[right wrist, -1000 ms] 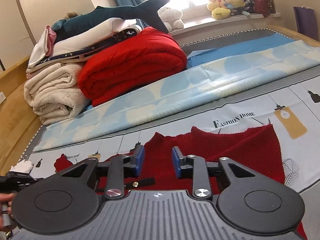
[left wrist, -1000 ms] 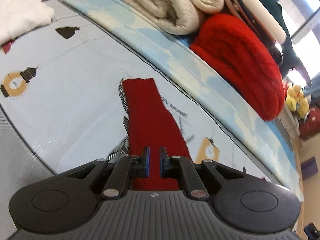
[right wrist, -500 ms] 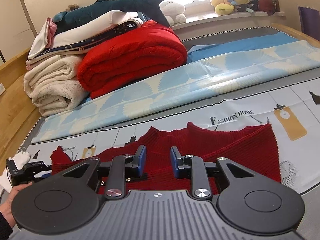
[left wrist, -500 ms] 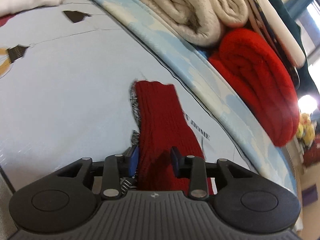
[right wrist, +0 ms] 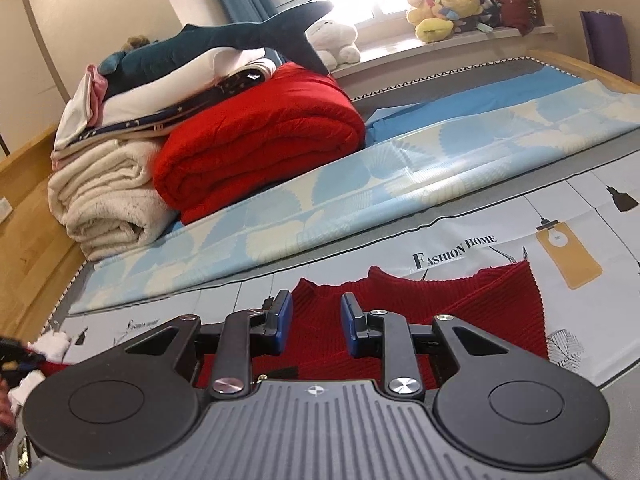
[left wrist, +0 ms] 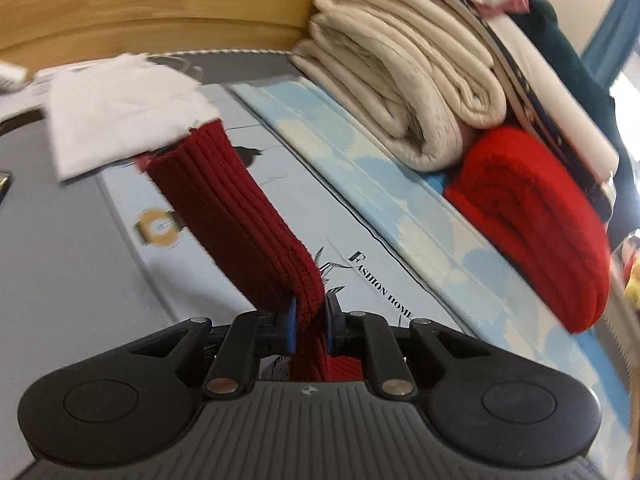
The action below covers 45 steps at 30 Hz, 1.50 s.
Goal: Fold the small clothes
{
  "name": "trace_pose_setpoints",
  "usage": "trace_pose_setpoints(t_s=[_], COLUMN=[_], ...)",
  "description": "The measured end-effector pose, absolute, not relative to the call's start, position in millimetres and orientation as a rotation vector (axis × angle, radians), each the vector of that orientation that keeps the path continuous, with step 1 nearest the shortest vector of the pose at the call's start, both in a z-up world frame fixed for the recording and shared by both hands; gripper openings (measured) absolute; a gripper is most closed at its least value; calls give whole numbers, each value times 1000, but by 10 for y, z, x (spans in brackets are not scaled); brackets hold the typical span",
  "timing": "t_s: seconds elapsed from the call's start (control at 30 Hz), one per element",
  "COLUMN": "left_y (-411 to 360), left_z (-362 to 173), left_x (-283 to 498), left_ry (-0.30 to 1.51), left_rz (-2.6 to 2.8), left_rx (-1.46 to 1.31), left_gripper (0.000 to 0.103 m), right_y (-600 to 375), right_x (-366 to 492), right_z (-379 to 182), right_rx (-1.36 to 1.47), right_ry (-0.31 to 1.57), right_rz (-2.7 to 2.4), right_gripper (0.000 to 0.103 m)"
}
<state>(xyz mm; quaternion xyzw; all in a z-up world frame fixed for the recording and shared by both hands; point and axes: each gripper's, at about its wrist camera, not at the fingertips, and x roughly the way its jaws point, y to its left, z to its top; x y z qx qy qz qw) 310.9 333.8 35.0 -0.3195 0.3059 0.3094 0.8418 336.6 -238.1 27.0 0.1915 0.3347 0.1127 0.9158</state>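
Sleeve (left wrist: pixel 236 216) got lifted off the sheet (left wrist: pixel 72 248) since earlier; left claw (left wrist: pixel 310 322), jaws just closing, pinched it, cuff toward 11 o'clock. Dark red, ribbed. Right claw (right wrist: pixel 316 326) spread over the sweater (right wrist: pixel 420 320), flat at 12.

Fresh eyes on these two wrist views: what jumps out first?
The dark red knit sleeve pinched in the left hand-held gripper, lifted off the printed sheet; its jaws have just been closing on it. Next, the sweater body lying flat under the open right hand-held gripper. Behind, against the wooden bed frame, a bright red folded blanket beside cream blankets, a plush shark on top.
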Motion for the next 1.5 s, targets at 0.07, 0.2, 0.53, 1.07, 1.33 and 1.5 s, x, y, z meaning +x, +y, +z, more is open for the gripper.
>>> trace_pose_setpoints(t_s=[0.07,0.2,0.53,1.07,1.33,1.5], left_y=[3209,2936,1073,1297,1732,1759], left_z=[270,169,385,-177,-125,-77], left_x=[2971,3152,3535,3768,3750,3729], left_ry=[638,708,634,1026,1015,999], left_rz=[667,641,21,110,173,180], left_rx=[-648,-583,-318,-491,-578,-584], left_gripper=[14,14,13,35,35,35], right_y=[-2423,-2533,-2767,-2701,-2676,-2417], right_x=[3326,3241,3217,3444,3554,3628], right_z=[287,289,101,-511,-971,-829], right_rx=[405,405,373,497,547,444], right_ry=[688,717,804,1009,1162,1158], right_rz=[225,185,97,8,-82,-45], right_gripper=[28,28,28,34,38,20])
